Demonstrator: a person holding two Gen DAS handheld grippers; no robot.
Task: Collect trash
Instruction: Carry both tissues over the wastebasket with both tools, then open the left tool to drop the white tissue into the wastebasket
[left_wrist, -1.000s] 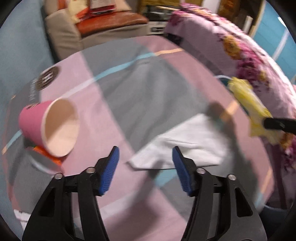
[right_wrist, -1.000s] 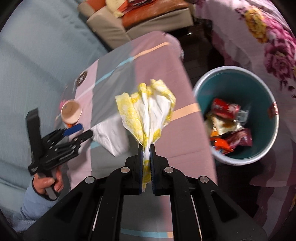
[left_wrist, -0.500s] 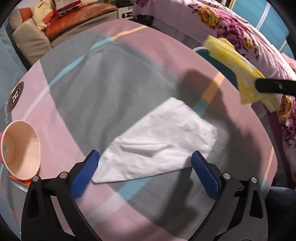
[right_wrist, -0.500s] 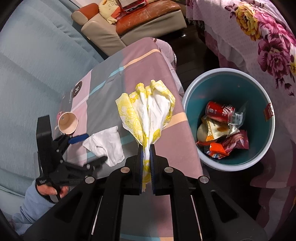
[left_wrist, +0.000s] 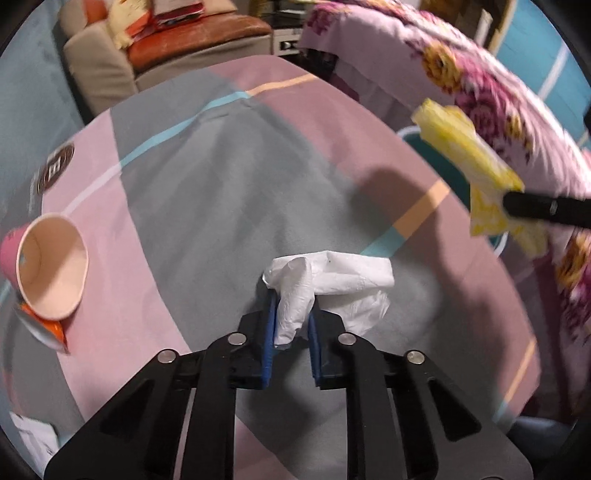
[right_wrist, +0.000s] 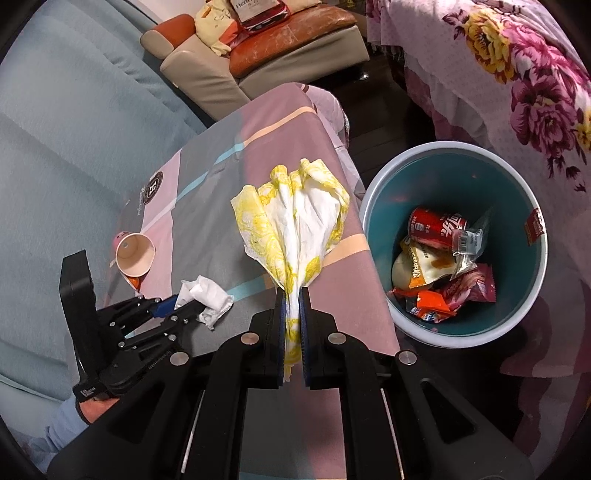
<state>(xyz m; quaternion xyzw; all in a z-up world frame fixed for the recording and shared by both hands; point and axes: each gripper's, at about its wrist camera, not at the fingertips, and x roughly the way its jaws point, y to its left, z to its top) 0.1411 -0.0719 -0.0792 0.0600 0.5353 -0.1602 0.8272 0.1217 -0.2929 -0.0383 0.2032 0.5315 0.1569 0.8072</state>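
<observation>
Beside the desk (right_wrist: 295, 122) stands the teal bin (right_wrist: 480, 325), already holding a can and wrappers. Above the desk edge, the right gripper (right_wrist: 293, 321) is clenched on a yellow napkin (right_wrist: 295, 221). On the desk, the left gripper's (left_wrist: 291, 325) fingers (left_wrist: 269, 332) are closing around a white tissue (left_wrist: 332, 277), near a pink cup (left_wrist: 48, 269).

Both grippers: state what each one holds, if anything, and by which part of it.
The right gripper holds the yellow-printed napkin by its gathered lower end. The left gripper is closing on a bunched fold at the near edge of the white tissue.
</observation>
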